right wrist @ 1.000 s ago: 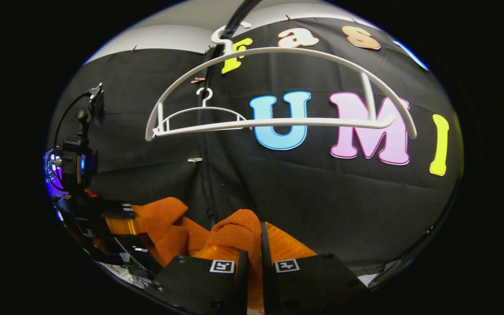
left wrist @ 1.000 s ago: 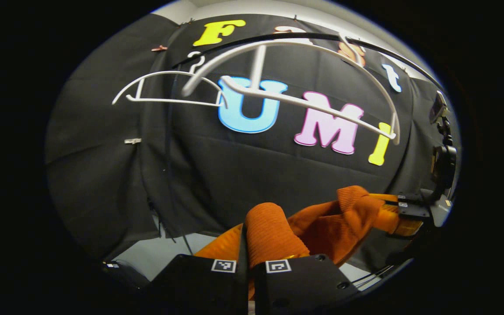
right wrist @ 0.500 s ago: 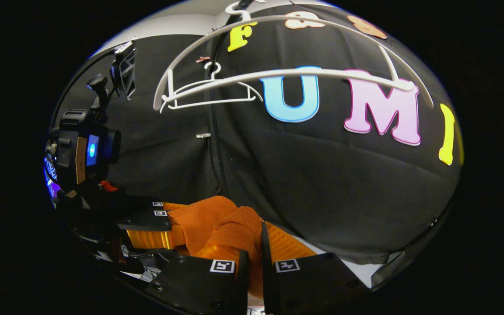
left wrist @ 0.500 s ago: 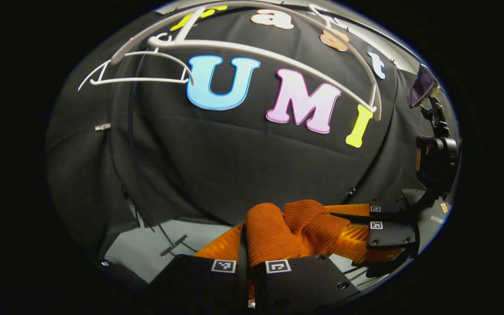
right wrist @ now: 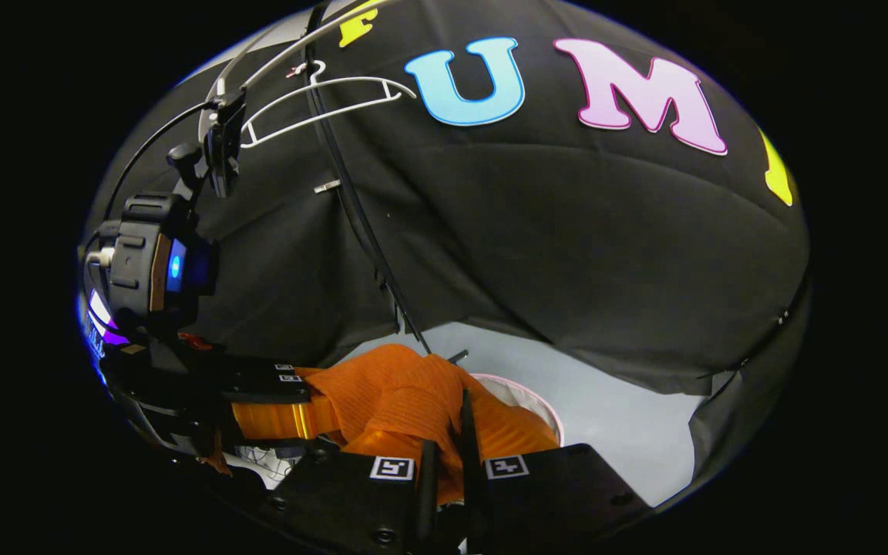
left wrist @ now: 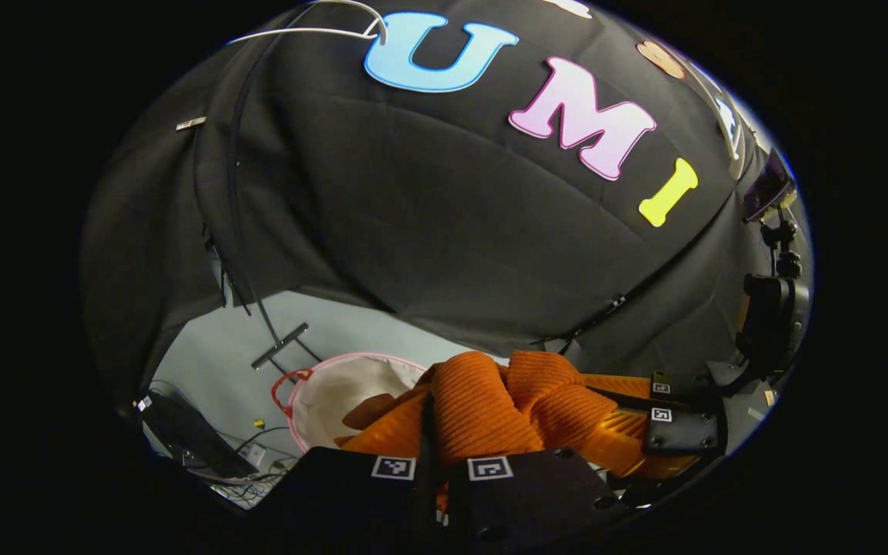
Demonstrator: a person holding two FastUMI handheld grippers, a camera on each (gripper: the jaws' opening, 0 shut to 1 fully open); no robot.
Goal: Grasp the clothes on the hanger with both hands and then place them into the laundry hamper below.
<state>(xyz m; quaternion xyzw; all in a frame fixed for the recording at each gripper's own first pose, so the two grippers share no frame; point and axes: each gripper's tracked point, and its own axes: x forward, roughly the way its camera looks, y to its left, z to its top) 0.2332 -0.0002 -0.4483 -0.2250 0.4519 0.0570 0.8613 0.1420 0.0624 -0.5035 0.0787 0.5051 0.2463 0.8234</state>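
An orange ribbed garment [left wrist: 506, 408] is bunched between both grippers. My left gripper [left wrist: 432, 432] is shut on one end of it, at the bottom of the left gripper view. My right gripper [right wrist: 448, 432] is shut on the other end of the garment [right wrist: 398, 393]. In each view the other gripper shows off to the side: the right gripper [left wrist: 679, 420] at right, the left gripper [right wrist: 259, 385] at left. A white hamper with a pink rim [left wrist: 328, 385] stands on the floor just below the garment; part of the hamper's rim [right wrist: 536, 393] peeks out behind the cloth.
White empty hangers [right wrist: 313, 89] hang on a black rail near the top. A black stand foot [left wrist: 278, 345] rests on the grey floor. Cables and a dark box [left wrist: 197, 439] lie at the lower left.
Both grippers have moved down with the garment, away from the hangers. The hangers have slid toward the top of the views, and the floor and hamper have come into sight.
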